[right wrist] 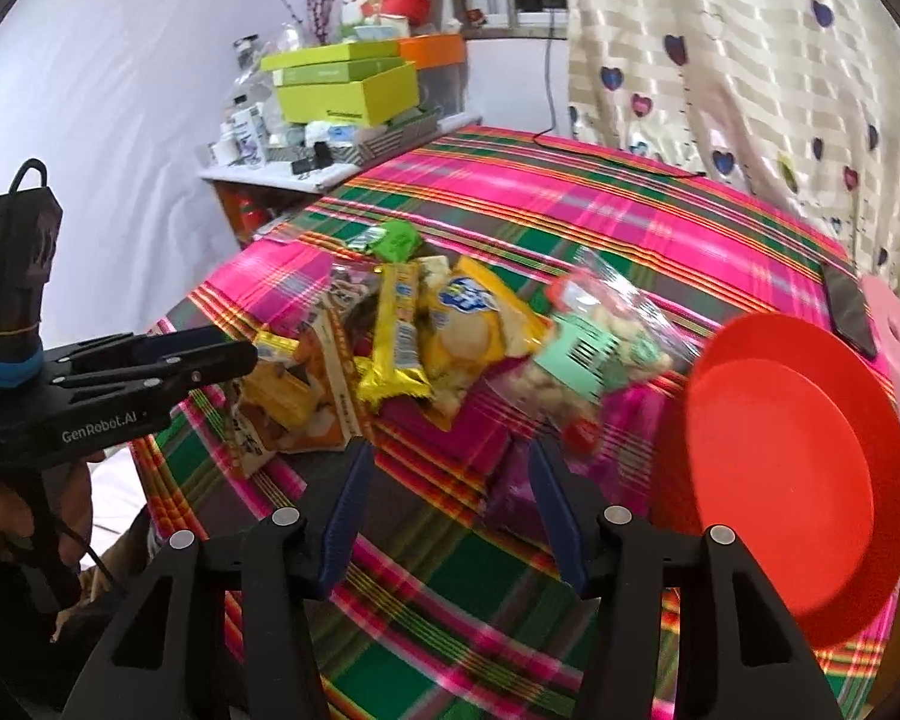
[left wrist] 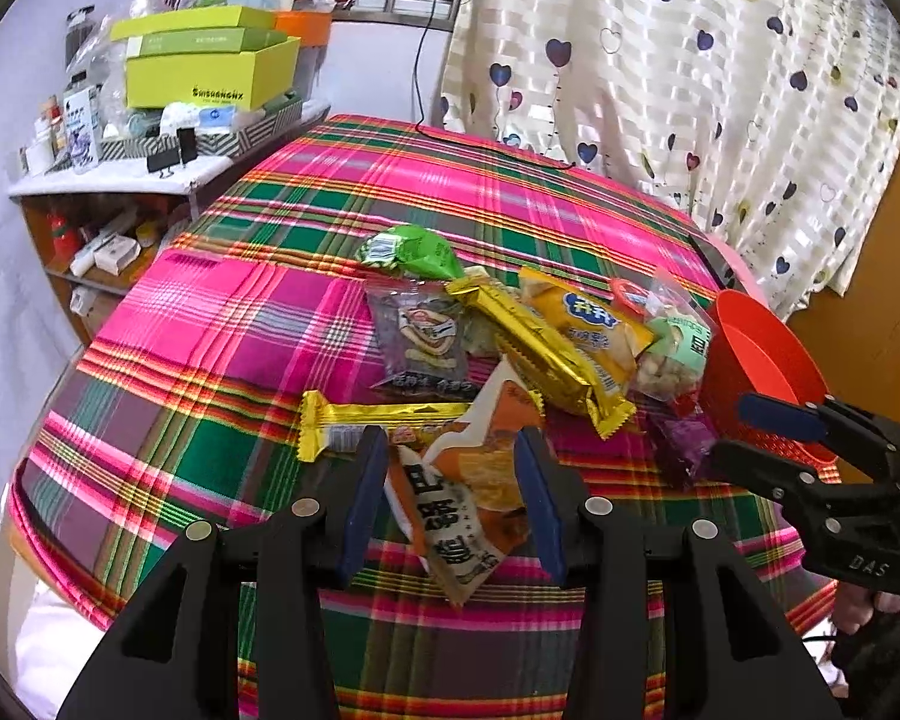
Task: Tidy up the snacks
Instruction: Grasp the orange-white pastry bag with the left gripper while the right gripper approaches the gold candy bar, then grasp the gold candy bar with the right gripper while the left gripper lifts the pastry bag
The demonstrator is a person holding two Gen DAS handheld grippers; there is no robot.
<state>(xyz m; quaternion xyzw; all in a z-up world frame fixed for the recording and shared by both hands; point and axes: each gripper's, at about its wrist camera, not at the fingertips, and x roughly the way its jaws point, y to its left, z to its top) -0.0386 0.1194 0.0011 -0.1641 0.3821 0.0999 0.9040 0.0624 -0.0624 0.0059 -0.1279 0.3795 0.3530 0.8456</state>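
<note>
Picking stage: left gripper [left wrist: 453, 501] clamped on orange packet [left wrist: 474, 498] beside snack pile [left wrist: 528, 336]. Right gripper [right wrist: 444, 510] parted around purple packet [right wrist: 513, 495], beside red bowl [right wrist: 798, 468], pads not yet pressing. Next: close on it, carry both to bowl.

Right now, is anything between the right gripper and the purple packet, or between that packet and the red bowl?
Nothing visible. The purple packet lies on the cloth between the open fingers of the right gripper, and the red bowl stands right beside it, no snack between.

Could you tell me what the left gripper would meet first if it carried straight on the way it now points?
Probably the orange snack packet, already between the left gripper's pads.
</note>
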